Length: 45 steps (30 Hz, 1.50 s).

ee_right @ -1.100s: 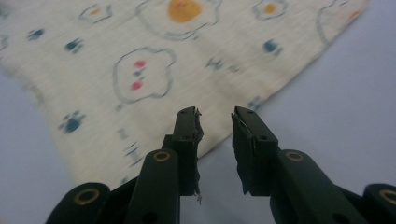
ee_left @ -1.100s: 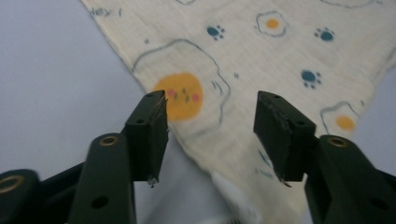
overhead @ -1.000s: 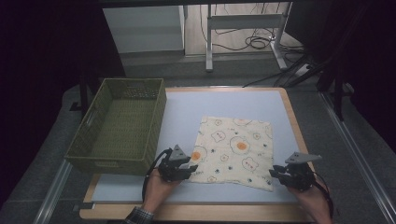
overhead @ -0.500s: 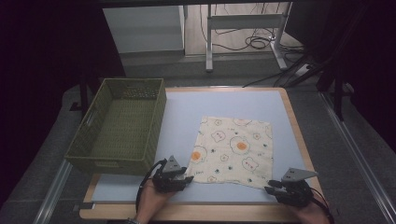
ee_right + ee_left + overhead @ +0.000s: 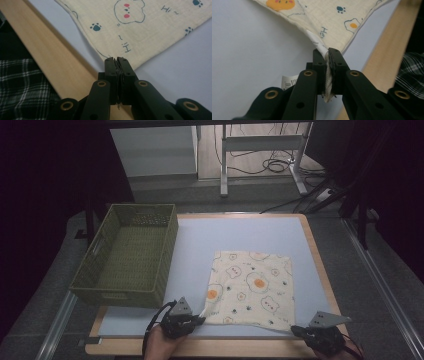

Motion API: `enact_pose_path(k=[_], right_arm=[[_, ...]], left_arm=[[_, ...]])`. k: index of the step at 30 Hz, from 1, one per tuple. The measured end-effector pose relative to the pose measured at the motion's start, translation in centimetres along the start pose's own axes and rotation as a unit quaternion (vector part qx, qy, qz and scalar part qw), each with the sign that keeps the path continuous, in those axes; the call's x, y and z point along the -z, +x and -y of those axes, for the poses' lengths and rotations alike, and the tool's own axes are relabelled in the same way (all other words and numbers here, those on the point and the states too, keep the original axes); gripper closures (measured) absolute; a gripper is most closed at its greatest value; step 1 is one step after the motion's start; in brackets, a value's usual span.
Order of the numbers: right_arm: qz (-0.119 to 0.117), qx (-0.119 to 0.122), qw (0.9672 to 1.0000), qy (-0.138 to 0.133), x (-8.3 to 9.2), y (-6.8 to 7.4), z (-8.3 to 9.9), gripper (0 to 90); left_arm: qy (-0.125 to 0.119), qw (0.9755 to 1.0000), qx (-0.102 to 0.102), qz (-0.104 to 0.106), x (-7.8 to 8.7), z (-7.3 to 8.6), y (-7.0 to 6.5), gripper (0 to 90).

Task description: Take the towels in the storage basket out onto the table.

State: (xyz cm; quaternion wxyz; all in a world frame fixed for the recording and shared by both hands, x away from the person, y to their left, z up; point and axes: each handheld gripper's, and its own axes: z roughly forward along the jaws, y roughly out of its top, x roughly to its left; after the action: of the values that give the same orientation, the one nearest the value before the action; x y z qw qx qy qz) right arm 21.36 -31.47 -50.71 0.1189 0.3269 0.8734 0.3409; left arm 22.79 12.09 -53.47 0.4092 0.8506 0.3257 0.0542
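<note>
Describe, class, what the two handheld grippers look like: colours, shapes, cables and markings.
Both the left gripper and right gripper are black, with two flat jaws studded with brass-coloured rivets. Each carries a grey three-cornered plate on top; a black cable loops from the left one.

1. The cloth (image 5: 251, 289) is a soft, matt, cream woven fabric with a fine grid weave and printed cartoon figures; a white paper-like label (image 5: 316, 43) sits at the corner pinched in the left claw (image 5: 328, 53).
2. Both claws, left and right claw (image 5: 117, 61), look like matt black plastic, with brass-coloured metal eyelets on the arms just behind the tips.
3. The worktop (image 5: 240, 235) under the claws is smooth, matt pale blue, edged in light satin-finished wood.
4. The basket (image 5: 125, 257), beyond the left claw, is rough olive-green wickerwork.
</note>
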Motion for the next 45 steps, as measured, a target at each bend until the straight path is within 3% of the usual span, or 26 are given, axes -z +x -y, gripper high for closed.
enact_pose_path(k=[2, 5, 8, 11, 14, 19, 21, 24, 28, 32, 38, 40, 45], right_arm=[[0.0, -0.001, 1.0, -0.002, 0.4, 0.1, 0.2, 86.4], [0.006, -0.013, 0.9998, -0.012, 0.8, -0.6, -0.1, 76.2], [0.026, -0.02, 0.9994, -0.012, 0.8, -1.5, -0.8, 66.3], [0.022, -0.041, 0.9989, -0.003, 0.3, -2.6, -1.7, 55.5], [0.039, -0.044, 0.9982, 0.0, -0.6, -3.4, -2.6, 47.0], [0.033, -0.038, 0.9987, 0.008, -2.0, -4.6, -3.6, 42.6], [0.043, -0.024, 0.9988, 0.005, -2.4, -4.9, -4.0, 41.7], [0.058, -0.028, 0.9979, -0.004, -2.9, -5.4, -4.4, 38.4], [0.061, -0.049, 0.9968, -0.015, -3.3, -6.2, -5.1, 37.8], [0.055, -0.057, 0.9969, -0.003, -3.8, -7.4, -5.8, 37.9], [0.064, -0.063, 0.9958, -0.018, -4.7, -9.1, -6.7, 42.6], [0.072, -0.064, 0.9948, -0.031, -4.9, -9.8, -7.0, 47.5], [0.084, -0.067, 0.9934, -0.039, -5.8, -11.5, -8.2, 58.2]], left_arm=[[-0.004, 0.9999, -0.003, -0.017, 0.2, -0.1, 0.1, 66.6], [-0.019, 0.9994, 0.013, -0.025, 0.3, -0.8, 1.3, 57.6], [-0.024, 0.9992, 0.009, -0.03, -0.1, -2.0, 2.2, 53.4], [-0.021, 0.9991, -0.004, -0.036, -0.9, -3.3, 2.8, 50.9], [-0.021, 0.999, -0.009, -0.039, -1.7, -4.6, 3.6, 48.7], [-0.016, 0.9989, -0.014, -0.043, -3.1, -6.3, 4.8, 42.3], [-0.018, 0.999, -0.009, -0.039, -3.6, -7.0, 5.5, 40.4], [-0.015, 0.9992, -0.004, -0.037, -4.2, -7.8, 6.4, 38.4], [-0.01, 0.9988, -0.009, -0.047, -4.9, -8.9, 7.7, 34.2], [-0.008, 0.9985, 0.004, -0.054, -5.6, -9.6, 9.5, 29.5], [-0.004, 0.9974, 0.008, -0.071, -6.7, -10.3, 11.2, 27.0], [-0.001, 0.9962, 0.008, -0.087, -7.1, -10.6, 11.6, 28.4], [-0.011, 0.9956, 0.011, -0.093, -7.8, -11.5, 12.9, 38.8]])
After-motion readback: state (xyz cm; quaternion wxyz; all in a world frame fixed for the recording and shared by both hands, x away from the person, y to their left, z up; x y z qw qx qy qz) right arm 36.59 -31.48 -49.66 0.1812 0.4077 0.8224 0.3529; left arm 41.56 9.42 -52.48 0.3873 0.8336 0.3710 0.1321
